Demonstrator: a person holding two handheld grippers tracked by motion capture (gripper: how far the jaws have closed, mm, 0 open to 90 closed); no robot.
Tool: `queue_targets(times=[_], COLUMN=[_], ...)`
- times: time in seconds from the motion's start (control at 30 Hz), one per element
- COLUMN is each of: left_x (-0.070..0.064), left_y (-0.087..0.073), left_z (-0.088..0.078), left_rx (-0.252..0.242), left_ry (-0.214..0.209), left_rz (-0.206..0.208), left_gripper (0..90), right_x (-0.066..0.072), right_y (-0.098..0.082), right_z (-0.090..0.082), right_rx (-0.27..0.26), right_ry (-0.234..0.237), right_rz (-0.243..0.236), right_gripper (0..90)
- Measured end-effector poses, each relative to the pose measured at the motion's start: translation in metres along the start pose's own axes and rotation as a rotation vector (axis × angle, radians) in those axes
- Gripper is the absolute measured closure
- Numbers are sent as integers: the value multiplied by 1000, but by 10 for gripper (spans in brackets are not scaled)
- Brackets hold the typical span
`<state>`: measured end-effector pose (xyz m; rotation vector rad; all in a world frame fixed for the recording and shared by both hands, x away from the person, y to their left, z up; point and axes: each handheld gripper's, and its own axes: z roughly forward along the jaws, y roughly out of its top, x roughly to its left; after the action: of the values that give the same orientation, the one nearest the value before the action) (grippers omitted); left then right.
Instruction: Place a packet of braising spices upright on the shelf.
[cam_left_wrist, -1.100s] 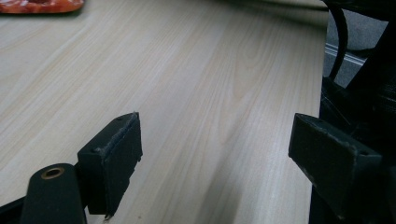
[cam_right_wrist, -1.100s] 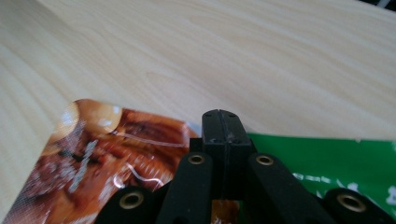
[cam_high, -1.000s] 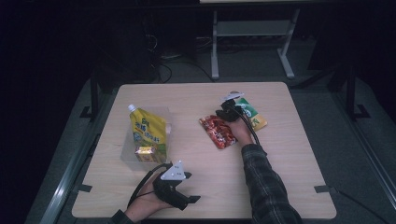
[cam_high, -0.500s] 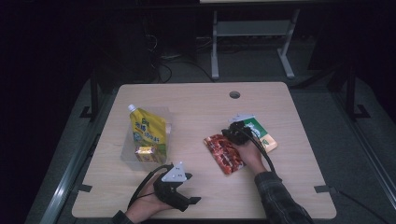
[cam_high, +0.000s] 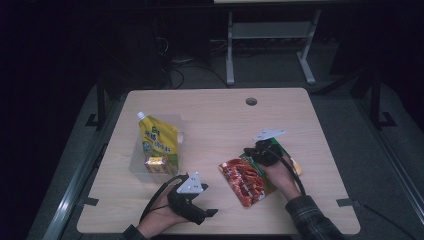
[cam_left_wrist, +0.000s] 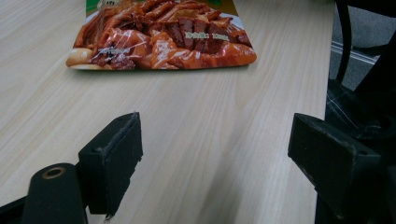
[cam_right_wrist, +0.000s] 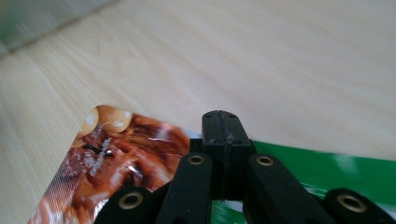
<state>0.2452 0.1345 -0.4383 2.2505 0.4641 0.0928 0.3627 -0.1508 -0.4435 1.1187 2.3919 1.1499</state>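
Note:
A red food packet (cam_high: 244, 182) lies on the wooden table (cam_high: 215, 115), right of centre near the front. A green packet (cam_high: 286, 151) peeks out from under my right hand. My right gripper (cam_high: 255, 151) sits at the far edge of these packets. Its jaws are pressed flat together in the right gripper view, above the red packet (cam_right_wrist: 100, 158) and the green packet (cam_right_wrist: 322, 165). No material shows between the pads. My left gripper (cam_high: 210, 212) rests at the front edge with its jaws open and empty. In the left gripper view it faces the red packet (cam_left_wrist: 163, 37).
A clear container (cam_high: 150, 150) on the left holds a yellow spouted pouch (cam_high: 157, 140) and a small yellow box (cam_high: 156, 165). A cable hole (cam_high: 251, 101) is at the back of the table. The floor and a metal stand (cam_high: 270, 35) lie beyond.
My right hand has pulled back from the far right of the table towards the front. The red and green packets have come with it. The left gripper has stayed put.

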Motion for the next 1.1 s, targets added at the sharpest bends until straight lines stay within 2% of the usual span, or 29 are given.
queue_targets(times=[0.07, 0.27, 0.43, 0.47, 0.5, 0.57, 0.67, 0.73, 0.87, 0.9, 0.97, 1.0, 1.07, 1.1], left_x=[1, 6, 16, 16, 21, 26, 37, 41, 60, 64, 70, 74, 78, 79], left_y=[4, 22, 40, 40, 48, 54, 64, 66, 74, 76, 77, 78, 80, 80], left_z=[3, 18, 35, 35, 42, 48, 57, 61, 81, 84, 93, 97, 104, 106], left_rx=[3, 3, 2, 2, -1, 2, 16, 13, 35, 47, 50, 69, 66, 75], left_ry=[5, 30, 46, 46, 53, 61, 73, 75, 81, 80, 72, 65, 56, 55], left_rz=[2, 6, -7, -7, -8, -2, 4, -3, -13, -8, -23, -16, -36, -31], left_gripper=[171, 171, 171, 171, 171, 170, 170, 170, 170, 170, 170, 170, 170, 170], right_x=[-11, -49, -76, -76, -85, -88, -92, -93, -97, -96, -95, -95, -95, -95], right_y=[-2, -28, -45, -45, -49, -51, -53, -53, -54, -54, -53, -53, -53, -53], right_z=[-14, -49, -63, -63, -63, -61, -57, -57, -55, -55, -55, -55, -54, -54], right_rx=[3, 24, 45, 45, 54, 68, 95, 97, 94, 99, 100, 101, 100, 99], right_ry=[-31, -104, -134, -134, -141, -135, -139, -143, -139, -138, -134, -134, -132, -130], right_rz=[-11, 20, 73, 73, 94, 110, 106, 104, 104, 107, 102, 101, 98, 97], right_gripper=[899, 899, 899, 899, 899, 898, 899, 898, 898, 899, 898, 898, 898, 898])
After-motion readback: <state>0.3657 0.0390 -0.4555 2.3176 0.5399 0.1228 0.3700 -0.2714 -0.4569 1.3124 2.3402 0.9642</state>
